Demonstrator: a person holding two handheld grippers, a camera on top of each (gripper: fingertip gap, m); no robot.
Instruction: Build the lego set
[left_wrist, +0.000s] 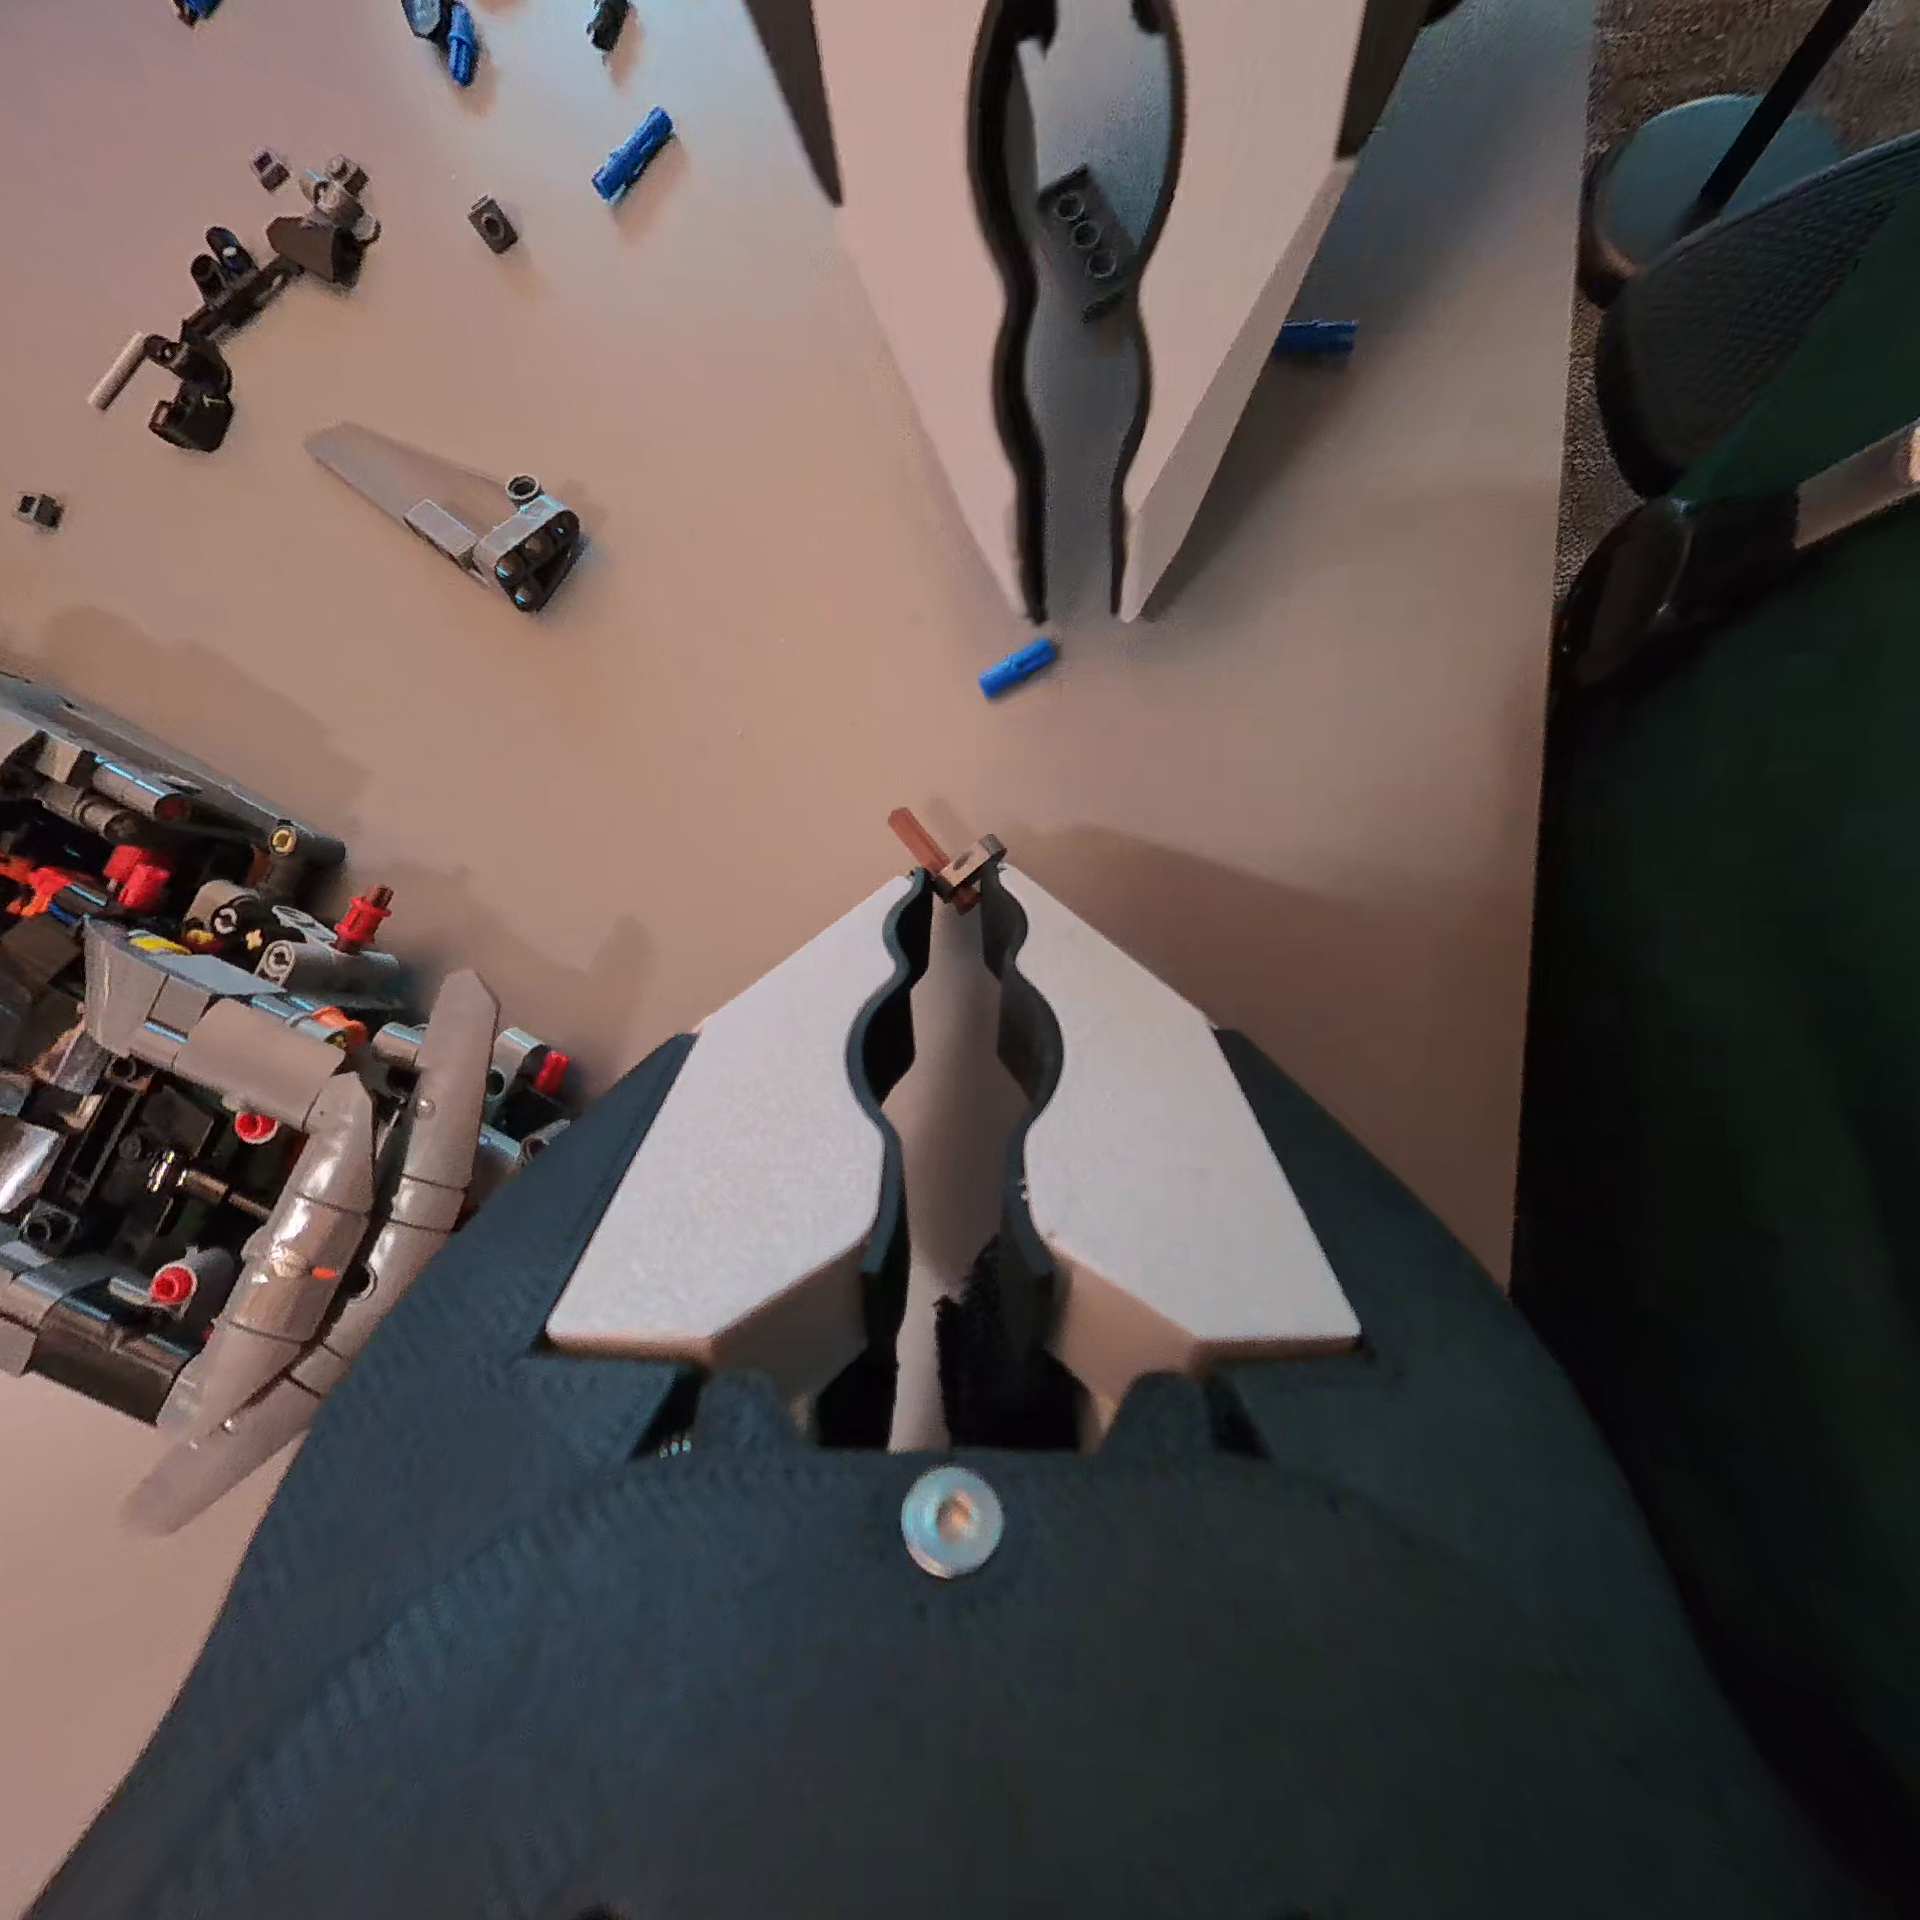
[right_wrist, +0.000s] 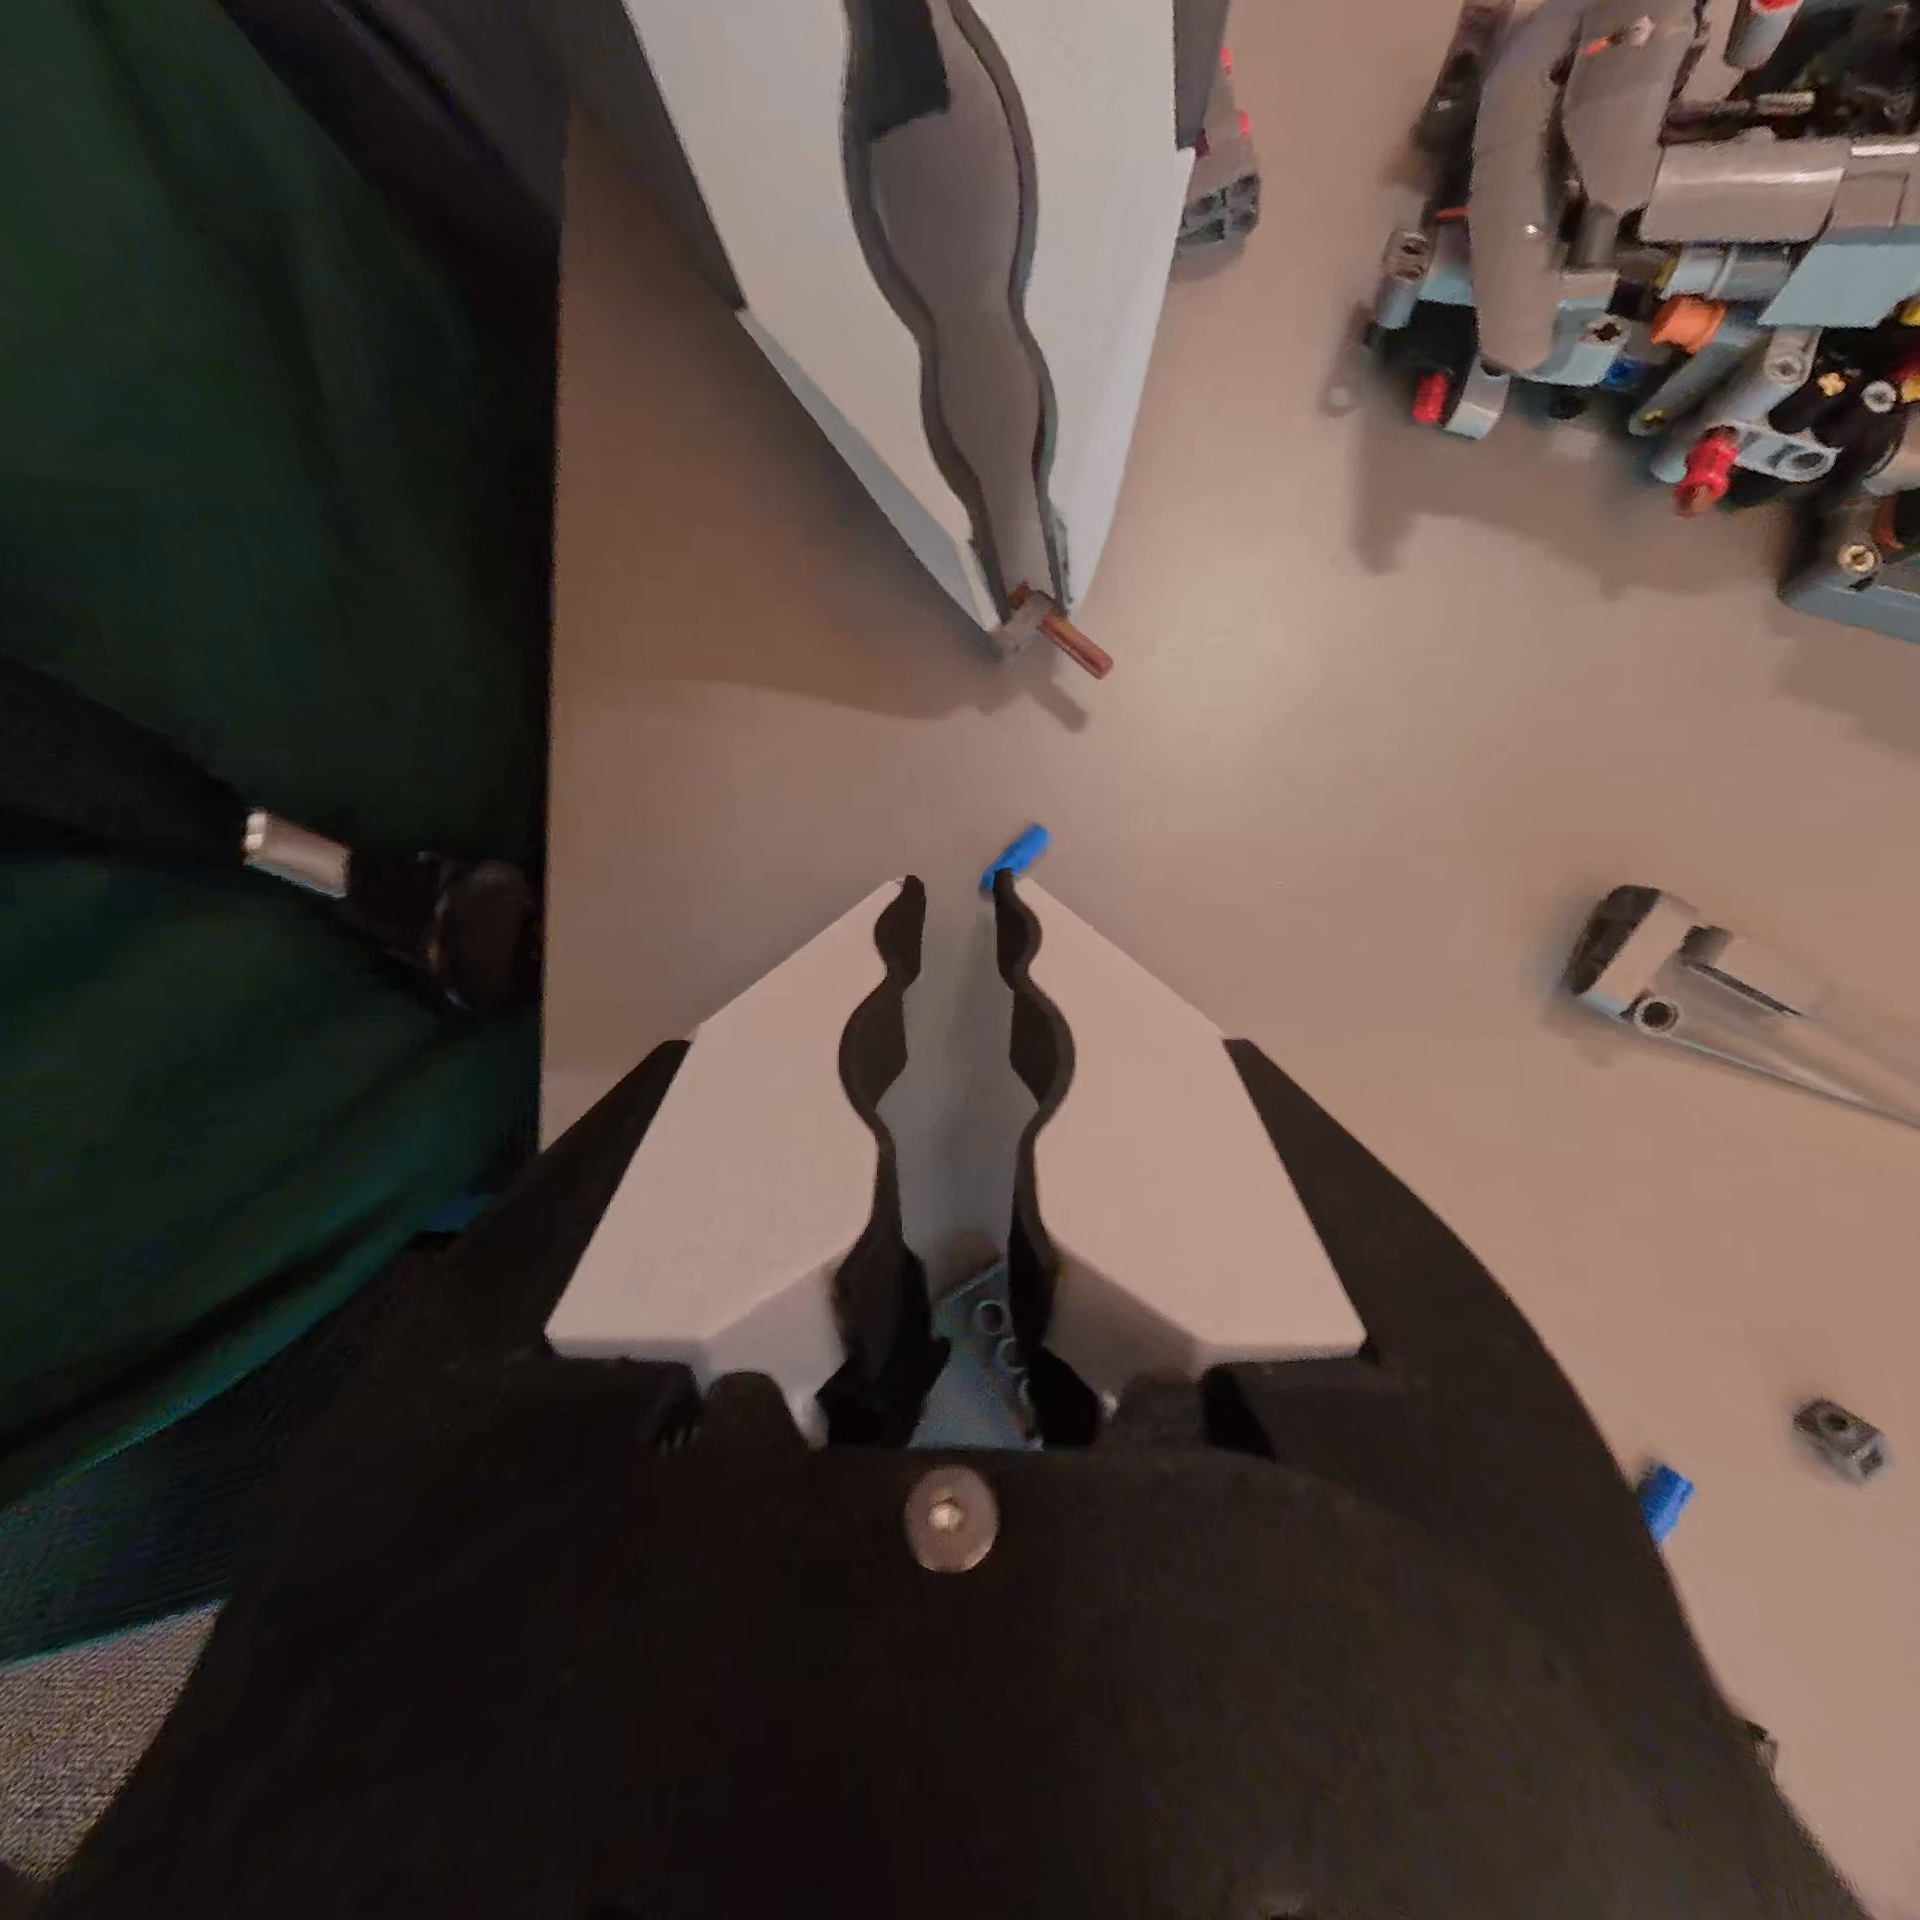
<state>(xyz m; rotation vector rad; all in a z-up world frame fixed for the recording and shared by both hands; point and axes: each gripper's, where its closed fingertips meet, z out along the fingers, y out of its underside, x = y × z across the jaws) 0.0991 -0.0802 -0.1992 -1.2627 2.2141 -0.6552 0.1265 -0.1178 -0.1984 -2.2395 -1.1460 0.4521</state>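
Lego model (left_wrist: 197, 1101), part-built in grey with red and black pins showing, lies on the counter (left_wrist: 727, 727) at the left edge of the left wrist view; in the right wrist view it sits upper right (right_wrist: 1683, 260).

Left claw (left_wrist: 951, 883): tips pressed onto a small grey piece with a brown axle (left_wrist: 951, 854) through it; the axle pokes out toward upper left. Same piece seen from the right wrist view at frame centre-top (right_wrist: 1049, 629), held above the counter with its shadow below.

Right claw (right_wrist: 956, 894): tips slightly apart, nothing between them. Blue pin (right_wrist: 1018, 854) lies on the counter just beyond its right tip; in the left wrist view this pin (left_wrist: 1016, 667) is just below the right claw's tips (left_wrist: 1075, 613).

Loose on counter: grey wing panel (left_wrist: 447, 499), left of centre in the left wrist view; dark studded plate (left_wrist: 1091, 234) seen between the right claw's fingers; more blue pins (left_wrist: 632, 154) and a black linkage (left_wrist: 229, 301) at upper left.
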